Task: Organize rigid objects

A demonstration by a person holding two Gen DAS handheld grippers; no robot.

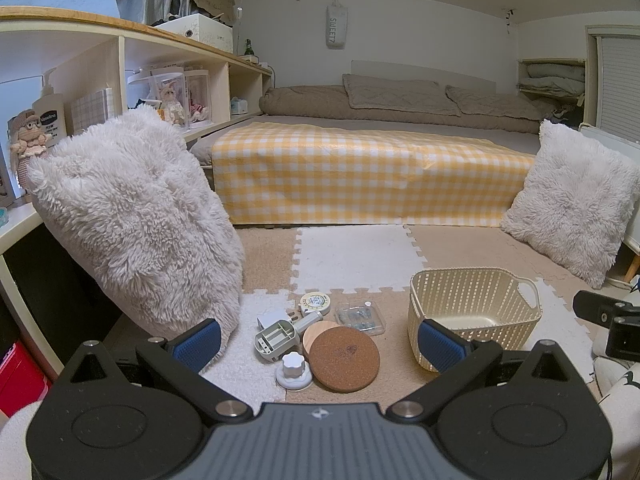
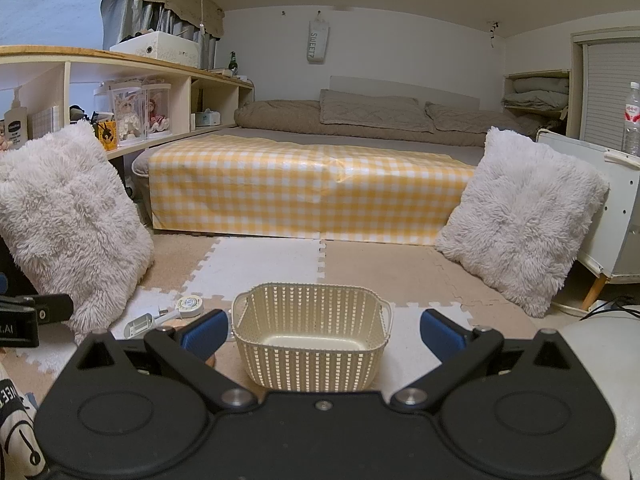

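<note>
A pile of small rigid objects lies on the foam floor mat: a cork coaster, a wooden disc partly under it, a white knob on a round base, a grey plastic holder, a white plug adapter, a round tape measure and a clear flat case. My left gripper hovers open just before this pile, empty. An empty cream woven basket stands right of the pile. My right gripper is open, with the basket between its fingers' line of sight, empty too.
Fluffy white cushions lean at the left and right. A low bed with a yellow checked cover fills the back. Shelves with dolls and bottles run along the left wall. A white cabinet with a water bottle stands at the right.
</note>
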